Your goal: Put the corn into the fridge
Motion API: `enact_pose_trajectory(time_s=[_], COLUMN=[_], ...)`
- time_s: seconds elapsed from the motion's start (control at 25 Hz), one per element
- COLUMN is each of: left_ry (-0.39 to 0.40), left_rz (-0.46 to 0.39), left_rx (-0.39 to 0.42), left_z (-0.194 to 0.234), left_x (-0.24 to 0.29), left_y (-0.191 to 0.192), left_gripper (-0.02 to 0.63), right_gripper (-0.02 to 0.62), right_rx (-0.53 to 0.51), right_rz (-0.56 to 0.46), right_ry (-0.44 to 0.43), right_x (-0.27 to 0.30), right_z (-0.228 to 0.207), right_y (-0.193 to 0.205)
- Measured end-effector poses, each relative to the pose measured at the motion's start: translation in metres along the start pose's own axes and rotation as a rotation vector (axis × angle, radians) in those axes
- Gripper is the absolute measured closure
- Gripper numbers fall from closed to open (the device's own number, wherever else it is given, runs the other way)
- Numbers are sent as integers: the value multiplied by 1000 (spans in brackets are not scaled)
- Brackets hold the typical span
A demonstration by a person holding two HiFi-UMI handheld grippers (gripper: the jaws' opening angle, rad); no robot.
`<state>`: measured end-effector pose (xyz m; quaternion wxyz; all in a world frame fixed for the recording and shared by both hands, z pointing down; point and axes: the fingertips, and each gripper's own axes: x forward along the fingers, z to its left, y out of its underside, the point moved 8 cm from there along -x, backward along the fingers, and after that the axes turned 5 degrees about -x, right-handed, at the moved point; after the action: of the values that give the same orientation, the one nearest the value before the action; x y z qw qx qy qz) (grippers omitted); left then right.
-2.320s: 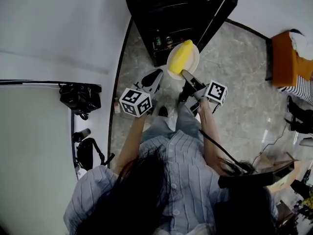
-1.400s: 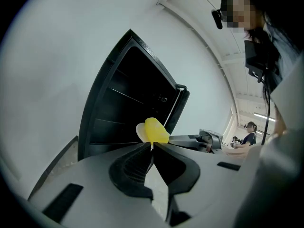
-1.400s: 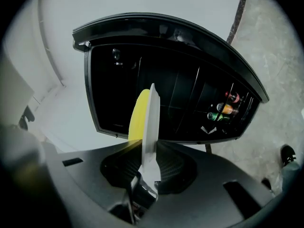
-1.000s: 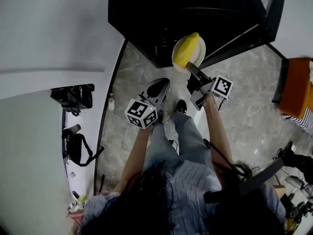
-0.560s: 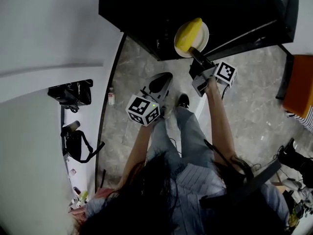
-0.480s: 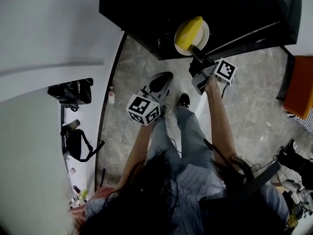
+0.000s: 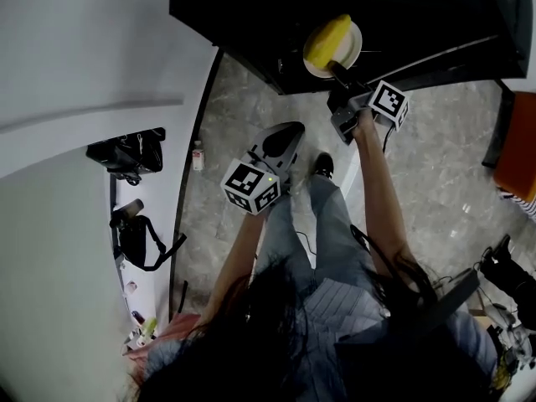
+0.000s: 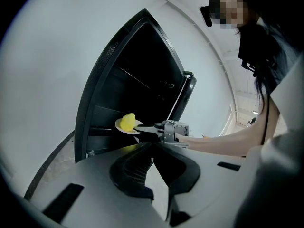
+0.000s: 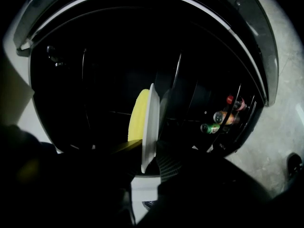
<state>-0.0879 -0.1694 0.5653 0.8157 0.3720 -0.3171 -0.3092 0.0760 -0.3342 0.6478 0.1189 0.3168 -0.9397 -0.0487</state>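
Right gripper (image 7: pixel 339 69): my jaws are clenched on the near rim of the white plate (image 7: pixel 354 47); in the right gripper view the rim sits edge-on between the pads. The corn (image 7: pixel 327 40) lies loose on the plate, unsecured. Plate and corn are at the mouth of the open black fridge (image 7: pixel 251 15), over its dark interior; I judge they rest on no shelf yet. Door (image 8: pixel 187 91) stands open to the right.

Left gripper (image 7: pixel 291 131): my jaws are together at the tips with nothing between them; it hangs low, well apart from the plate and short of the fridge.

Step in hand, by my judgement: carry the plate inward and set it on a shelf; release follows only after it is seated.

Hazards from this position:

- Corn roll-off; cause: any tilt of the plate, since nothing retains the corn and it lies along the plate, near the rim.
- Plate pivot in the grip; cause: a one-edge hold with the load out beyond the pads, so a jolt could let the far rim drop.
- Rim strike on a shelf edge or wall; cause: the interior is very dark and the shelf lines are hard to make out.
- Contact with the bottles (image 9: pixel 223 117) low at the right; cause: drifting downward and rightward while advancing.
- Premature release; cause: opening before the plate's base bears fully on a shelf.
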Motion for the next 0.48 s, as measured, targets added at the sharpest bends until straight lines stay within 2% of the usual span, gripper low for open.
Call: enact_pose_trajectory(time_s=[0.16, 0.48], left_ry=[0, 0], left_rz=[7, 16], left_rx=[-2, -11], left_z=[4, 7], left_x=[-1, -2], left_y=[1, 4], left_gripper=[592, 592], right_gripper=[515, 519], right_rx=[22, 2], right_rz=[-23, -44], right_ry=[0, 60], right_x=[7, 21], right_z=[-4, 1], right_y=[-2, -16])
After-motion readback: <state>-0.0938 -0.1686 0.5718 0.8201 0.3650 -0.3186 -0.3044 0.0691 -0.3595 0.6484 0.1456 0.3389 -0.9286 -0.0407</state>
